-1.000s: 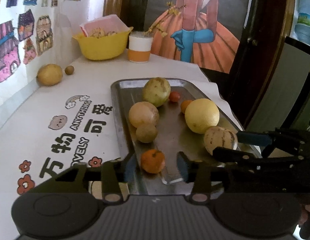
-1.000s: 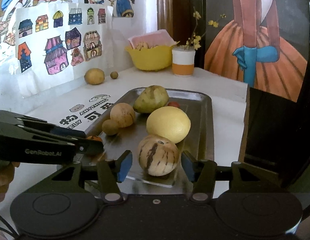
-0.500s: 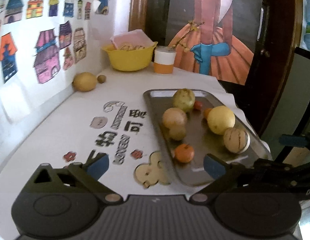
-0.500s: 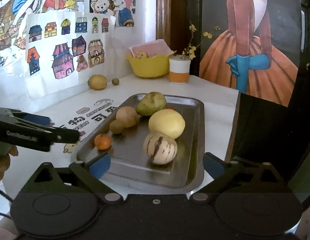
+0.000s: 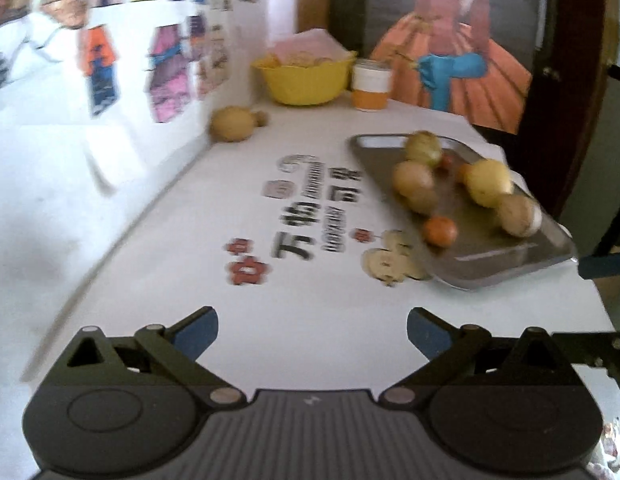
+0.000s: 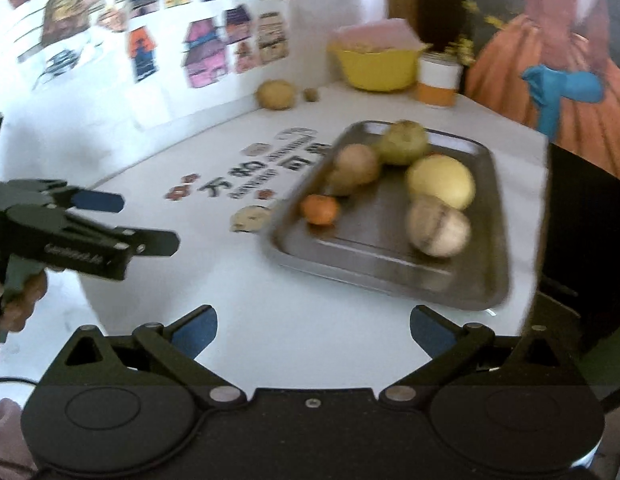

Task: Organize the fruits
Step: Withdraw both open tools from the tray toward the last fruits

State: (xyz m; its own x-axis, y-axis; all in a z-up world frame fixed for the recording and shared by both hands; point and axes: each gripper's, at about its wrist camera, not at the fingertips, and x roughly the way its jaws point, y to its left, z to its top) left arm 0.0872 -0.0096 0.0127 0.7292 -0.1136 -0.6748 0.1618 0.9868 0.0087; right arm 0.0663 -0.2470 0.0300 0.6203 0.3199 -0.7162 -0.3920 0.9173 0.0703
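White surface [image 6: 310, 332] with most fruits already collected on the metal tray [image 6: 486, 280].

On the tray are seen a small orange fruit [image 6: 320, 209], a yellow one [image 6: 441, 182], a striped one [image 6: 438, 226] and others; a brown fruit [image 6: 275, 94] and a small round thing [image 6: 310, 94] are left beside the wall, so the task is judged almost done. Both the left hand-held gripper [image 5: 312, 330] and the right hand-held gripper [image 6: 313, 330] are held apart and empty, well back from the tray. Both views are blurred; what lies in the yellow bowl [image 6: 376, 68] cannot be told.
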